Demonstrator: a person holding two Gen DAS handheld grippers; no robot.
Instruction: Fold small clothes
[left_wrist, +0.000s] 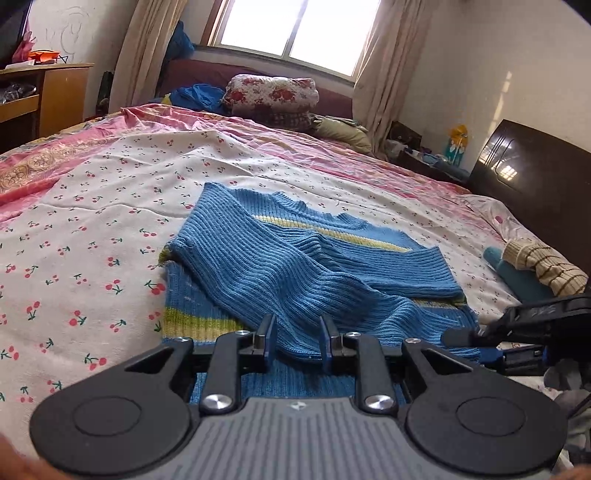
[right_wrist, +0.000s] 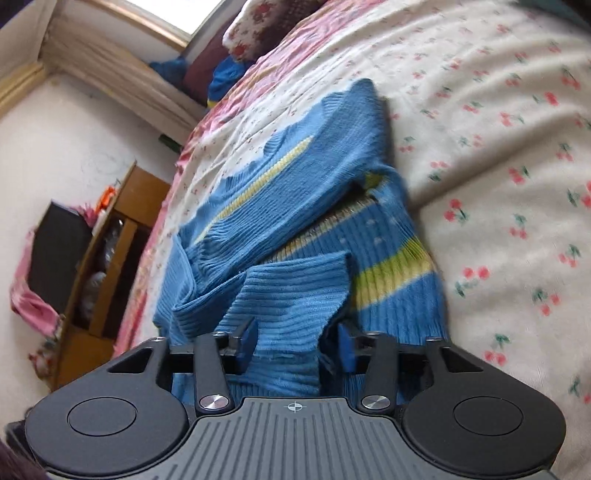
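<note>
A blue ribbed knit sweater with yellow stripes (left_wrist: 295, 266) is spread on the cherry-print bedsheet (left_wrist: 92, 229). Its cuff is straddled by the left gripper (left_wrist: 297, 341), fingers parted. A sleeve fold lies between the right gripper (right_wrist: 295, 343) fingers, likewise parted.

Black left gripper (left_wrist: 297, 341), blue fingertip pads (left_wrist: 271, 338), silver screws.

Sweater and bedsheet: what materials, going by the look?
Sweater: ribbed knit, likely wool or acrylic yarn, matte; the raised ribs and thick, soft folds show it. Bedsheet: thin woven cotton-like fabric, matte, cherry print, with fine creases.
</note>
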